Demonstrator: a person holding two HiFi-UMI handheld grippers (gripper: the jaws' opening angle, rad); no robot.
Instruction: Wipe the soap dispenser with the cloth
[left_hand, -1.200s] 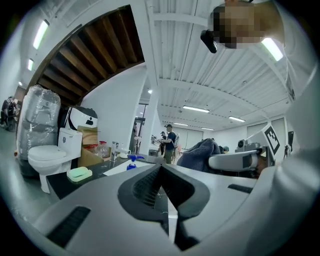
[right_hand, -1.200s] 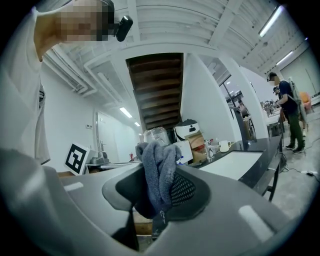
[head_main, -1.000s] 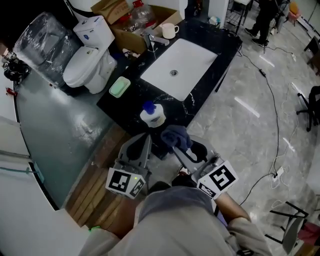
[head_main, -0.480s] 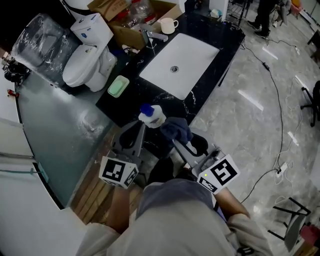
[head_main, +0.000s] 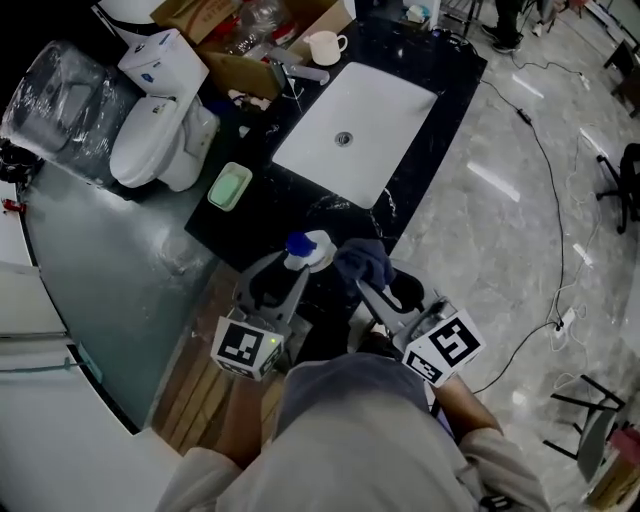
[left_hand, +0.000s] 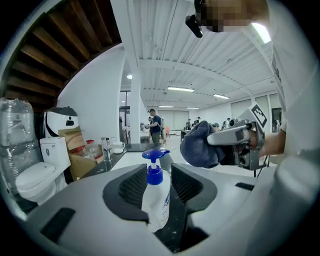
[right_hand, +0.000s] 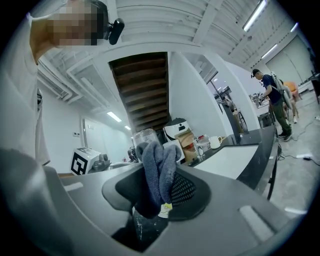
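1. Black marble counter (head_main: 250, 215) with a white sink basin (head_main: 355, 130) fills the middle of the head view. A toilet (head_main: 160, 120) stands at the counter's 9 o'clock.
2. The soap dispenser (head_main: 305, 250), white with a blue pump, stands upright at the counter's 6 o'clock edge.
3. The left gripper (head_main: 283, 270) has just been opening its jaws. They stand wide with the dispenser between them, and a gap shows on one side.
4. The right gripper (right_hand: 159, 185) is clamped on a bunched dark blue cloth (head_main: 362, 262), just beside the dispenser at its 3 o'clock and apparently not touching it.
5. Wiping seems not yet begun. Left to do, by my reading: steady the bottle, bring the cloth against it, and rub the body and pump.
6. Containers:
   - A green soap dish (head_main: 229, 186) sits at the dispenser's 10 o'clock; I cannot tell its contents.
   - A white mug (head_main: 323, 46) stands at 12 o'clock with its inside hidden.
   - A cardboard box (head_main: 250, 40) holds plastic bottles.
   - The basin shows only its drain.
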